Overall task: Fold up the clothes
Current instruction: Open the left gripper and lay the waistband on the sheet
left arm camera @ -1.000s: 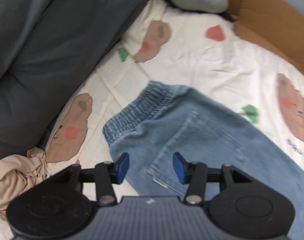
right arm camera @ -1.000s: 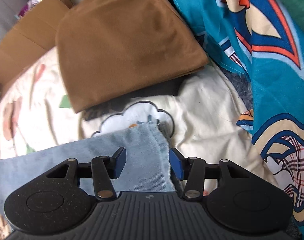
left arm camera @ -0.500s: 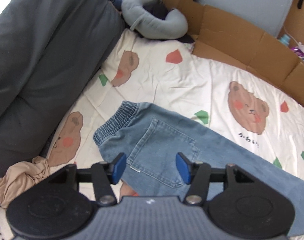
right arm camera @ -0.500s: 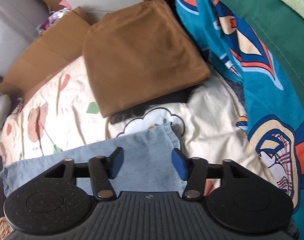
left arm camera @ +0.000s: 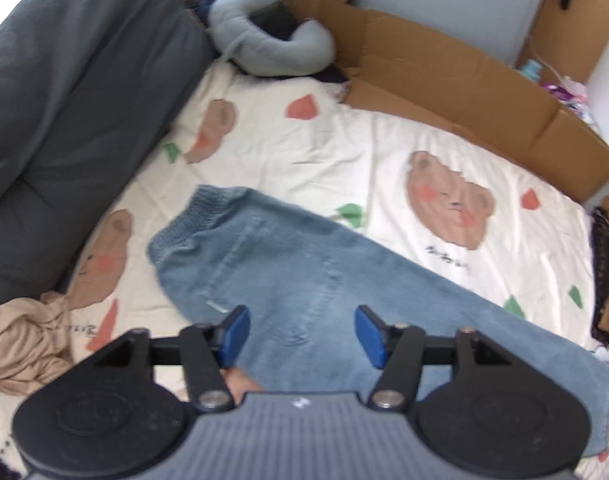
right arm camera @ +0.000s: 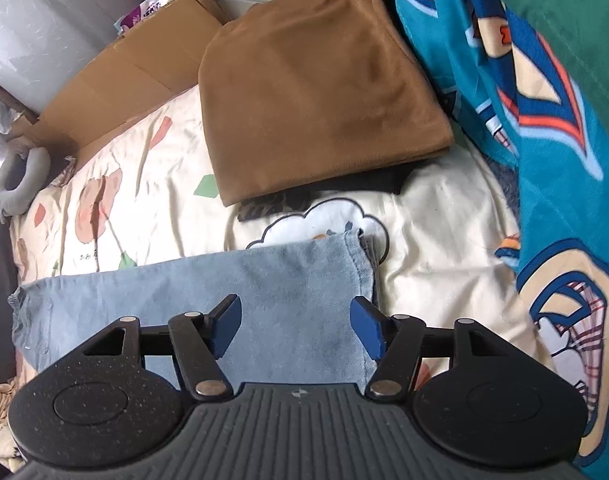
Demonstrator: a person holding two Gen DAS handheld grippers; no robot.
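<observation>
Looking at soft, floppy jeans [left arm camera: 304,280] lying flat on the bed sheet [left arm camera: 344,152], elastic waistband nearest the grey duvet [left arm camera: 64,100]. Left gripper [left arm camera: 302,334] and right gripper [right arm camera: 295,328] fingers opening, pinching nothing. Probably best grabbing waistband and hem corners.

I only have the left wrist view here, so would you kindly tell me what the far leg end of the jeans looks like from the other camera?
Observer: The jeans end in a hem lying flat on the sheet, under the right hand-held gripper.
Operator: Thank you. Is that one gripping them?
Observer: No, its jaws are opening above the denim with nothing pinched.
Operator: Is anything beyond the hem?
Observer: A folded brown garment lies just past it, apart from the jeans.
Operator: And beside it?
Observer: A teal patterned blanket drapes along that side.
</observation>
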